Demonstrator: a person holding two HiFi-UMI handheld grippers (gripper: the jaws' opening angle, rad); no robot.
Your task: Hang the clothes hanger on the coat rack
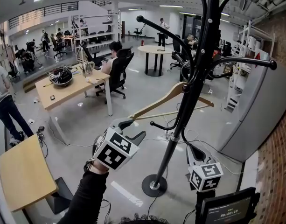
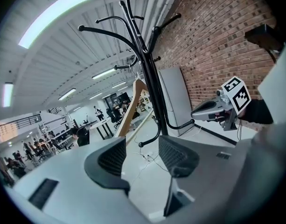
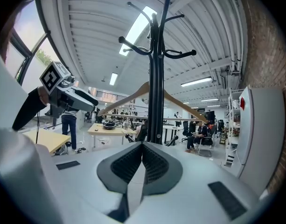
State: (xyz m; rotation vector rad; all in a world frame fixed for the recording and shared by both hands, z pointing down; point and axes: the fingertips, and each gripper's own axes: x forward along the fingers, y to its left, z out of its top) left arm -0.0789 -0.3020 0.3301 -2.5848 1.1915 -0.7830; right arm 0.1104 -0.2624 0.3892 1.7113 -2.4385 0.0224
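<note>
Both empty: left hand-held gripper open, right hand-held gripper closed. Bumping the coat rack ahead could unseat the clothes hanger.

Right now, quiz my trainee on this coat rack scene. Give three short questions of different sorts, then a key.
1. True or false: the left gripper is clamped on the wooden hanger.
2. Pick one. The right gripper has its jaws: A) wide apart, B) together with nothing between them, C) shut on the rack's pole.
3. In a few words: what is the hanger hanging on?

Key:
1. False: its jaws stand apart and empty, short of the hanger.
2. B.
3. The black coat rack.
</note>
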